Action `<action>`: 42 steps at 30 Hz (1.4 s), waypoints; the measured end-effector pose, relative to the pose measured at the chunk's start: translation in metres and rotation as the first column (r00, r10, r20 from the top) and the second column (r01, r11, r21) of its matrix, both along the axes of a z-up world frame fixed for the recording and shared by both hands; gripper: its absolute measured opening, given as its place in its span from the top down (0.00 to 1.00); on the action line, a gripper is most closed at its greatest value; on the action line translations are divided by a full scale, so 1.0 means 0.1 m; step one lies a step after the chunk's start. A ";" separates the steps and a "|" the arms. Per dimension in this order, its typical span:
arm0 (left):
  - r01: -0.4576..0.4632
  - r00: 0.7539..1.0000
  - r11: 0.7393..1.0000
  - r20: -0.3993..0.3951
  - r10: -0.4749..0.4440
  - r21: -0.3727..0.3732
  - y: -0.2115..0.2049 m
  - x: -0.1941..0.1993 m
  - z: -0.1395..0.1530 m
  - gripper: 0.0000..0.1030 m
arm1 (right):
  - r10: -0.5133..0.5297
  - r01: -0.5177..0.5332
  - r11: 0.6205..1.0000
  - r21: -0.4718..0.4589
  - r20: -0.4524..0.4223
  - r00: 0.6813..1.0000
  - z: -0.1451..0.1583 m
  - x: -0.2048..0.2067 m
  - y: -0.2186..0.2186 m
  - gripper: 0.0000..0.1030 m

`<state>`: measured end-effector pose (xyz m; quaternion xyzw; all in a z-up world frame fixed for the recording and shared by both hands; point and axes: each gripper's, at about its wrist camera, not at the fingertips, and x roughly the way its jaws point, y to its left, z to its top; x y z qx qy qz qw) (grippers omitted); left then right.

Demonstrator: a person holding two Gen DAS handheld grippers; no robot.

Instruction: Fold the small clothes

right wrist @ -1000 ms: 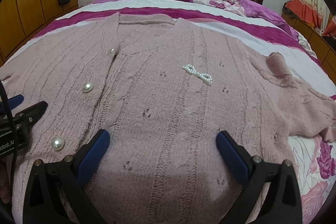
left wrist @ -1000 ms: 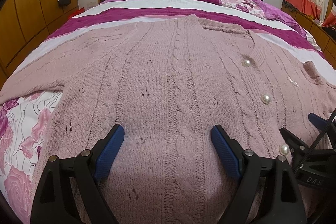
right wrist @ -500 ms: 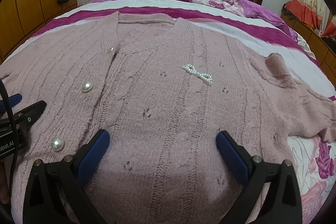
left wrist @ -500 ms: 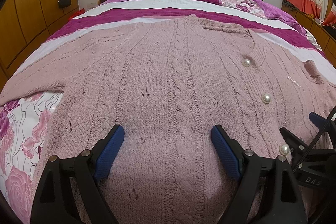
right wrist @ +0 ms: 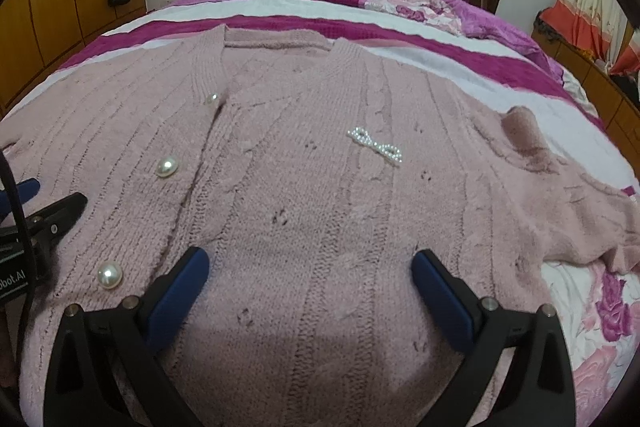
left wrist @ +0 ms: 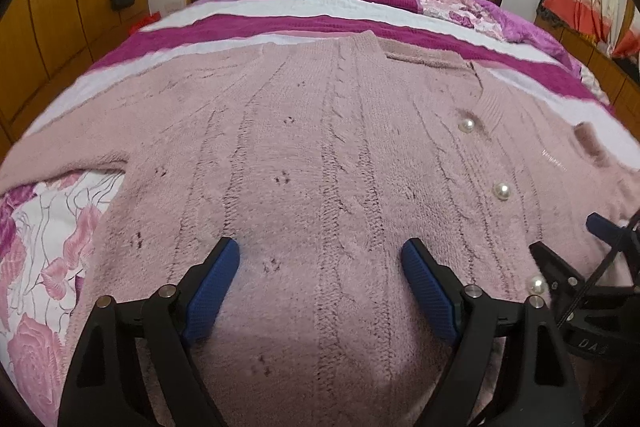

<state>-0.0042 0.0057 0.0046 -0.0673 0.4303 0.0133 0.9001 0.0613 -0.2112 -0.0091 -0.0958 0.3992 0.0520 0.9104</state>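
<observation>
Hovering low over the pink cable-knit cardigan (left wrist: 320, 155), the left gripper (left wrist: 320, 267) has its blue pads standing apart with only flat knit between them, pressing on nothing; its jaws are closing slightly, the one real change from a second ago, when they stood a touch wider. That reads as the start of a pinch near the hem (a judgement, not a thing seen). The cardigan lies spread face-up on the bed (left wrist: 280, 7), its left sleeve (left wrist: 60, 163) trailing over the floral sheet. From the right wrist view, the right gripper (right wrist: 310, 267) is likewise open above the knit, holding nothing and sitting just as before; the pearl buttons (right wrist: 167, 167) and beaded bow (right wrist: 376, 145) lie undisturbed, so no fold has begun.
</observation>
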 end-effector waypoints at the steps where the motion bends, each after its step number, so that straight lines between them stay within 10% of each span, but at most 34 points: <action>1: -0.006 1.000 0.999 -0.008 0.005 -0.040 0.08 -0.01 0.04 0.40 | 0.014 -0.014 1.000 -0.006 0.020 1.000 0.03 -0.03 0.03 0.01; 6: -0.162 0.987 0.963 -0.011 0.163 -0.214 0.91 -0.04 0.36 0.41 | 0.048 -0.047 0.999 -0.022 0.035 0.998 0.05 0.03 0.18 0.01; 12: -0.465 0.866 0.845 0.061 0.495 -0.263 2.67 -0.20 0.70 0.41 | 0.034 -0.033 0.999 0.032 -0.036 0.999 -0.08 0.22 0.15 0.00; 15: -0.615 0.756 0.719 0.015 0.654 -0.324 3.50 -0.44 0.58 0.41 | 0.041 -0.038 0.997 0.063 -0.051 0.998 -0.10 0.25 0.11 0.00; 20: -0.662 0.677 0.571 -0.060 0.734 -0.485 4.15 -0.77 0.24 0.41 | 0.043 -0.039 0.996 0.077 -0.052 0.998 -0.12 0.23 0.10 0.00; 25: -0.708 0.556 0.306 -0.235 0.797 -0.636 4.61 -0.89 -0.31 0.41 | 0.044 -0.040 0.996 0.082 -0.050 0.998 -0.12 0.21 0.10 0.00; 26: -0.700 0.551 0.290 -0.235 0.801 -0.652 4.61 -0.86 -0.32 0.41 | 0.044 -0.040 0.996 0.083 -0.050 0.998 -0.12 0.21 0.10 0.00; 31: -0.697 0.566 0.321 -0.218 0.795 -0.641 4.79 -0.68 -0.35 0.58 | 0.048 -0.043 0.994 0.095 -0.052 0.997 -0.11 0.19 0.08 0.00; 33: -0.747 0.563 0.359 -0.245 0.789 -0.560 4.81 -0.57 -0.38 1.00 | 0.051 -0.045 0.994 0.102 -0.052 0.997 -0.11 0.19 0.08 0.00; 37: -0.755 0.587 0.414 -0.243 0.772 -0.509 4.85 -0.44 -0.34 1.00 | 0.055 -0.049 0.992 0.113 -0.051 0.997 -0.11 0.18 0.06 0.00; 42: -0.642 0.733 0.649 -0.077 0.676 -0.408 4.45 -0.16 0.25 1.00 | 0.063 -0.055 0.986 0.155 -0.049 0.997 -0.11 0.18 0.01 0.00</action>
